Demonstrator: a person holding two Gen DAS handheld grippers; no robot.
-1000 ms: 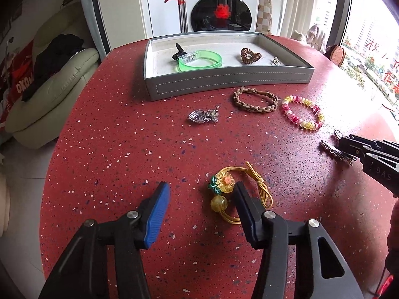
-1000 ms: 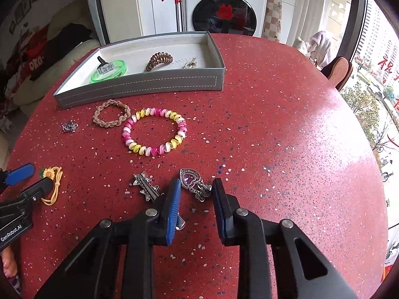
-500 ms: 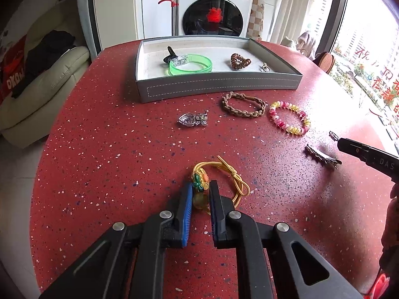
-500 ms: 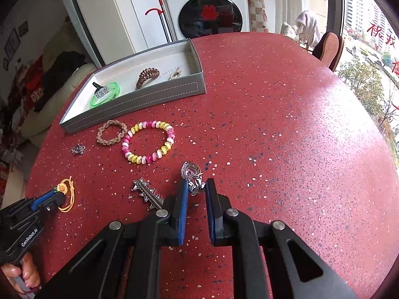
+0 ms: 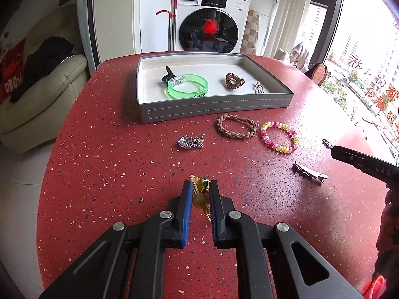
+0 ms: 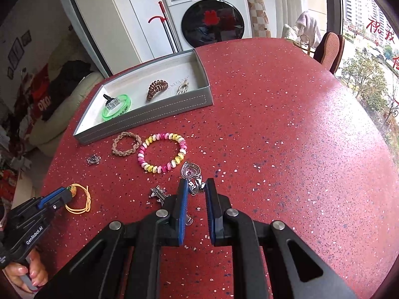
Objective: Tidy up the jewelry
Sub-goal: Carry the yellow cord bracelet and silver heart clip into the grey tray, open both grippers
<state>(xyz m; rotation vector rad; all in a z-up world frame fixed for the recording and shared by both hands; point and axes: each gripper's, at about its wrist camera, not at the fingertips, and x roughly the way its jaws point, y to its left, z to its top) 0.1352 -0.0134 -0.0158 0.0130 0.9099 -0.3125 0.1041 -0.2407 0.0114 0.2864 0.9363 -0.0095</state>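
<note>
My left gripper (image 5: 200, 186) is shut on the yellow cord bracelet with a flower bead (image 5: 199, 198), held above the red table; its cord loop hangs below in the right wrist view (image 6: 78, 200). My right gripper (image 6: 195, 186) is shut on the silver heart pendant (image 6: 190, 170), lifted off the table. A grey tray (image 5: 214, 108) at the back holds a green bangle (image 5: 188, 89), a brown coil tie (image 5: 234, 81), a black clip and a small silver piece.
On the table lie a braided brown bracelet (image 5: 237, 125), a pink-yellow bead bracelet (image 5: 279, 137), a silver charm (image 5: 190, 142) and a silver hair clip (image 5: 310, 173). A sofa stands left, a washing machine behind.
Both grippers closed from open onto their pieces, the left on the yellow bracelet, the right on the heart pendant, and both have lifted them off the table.
</note>
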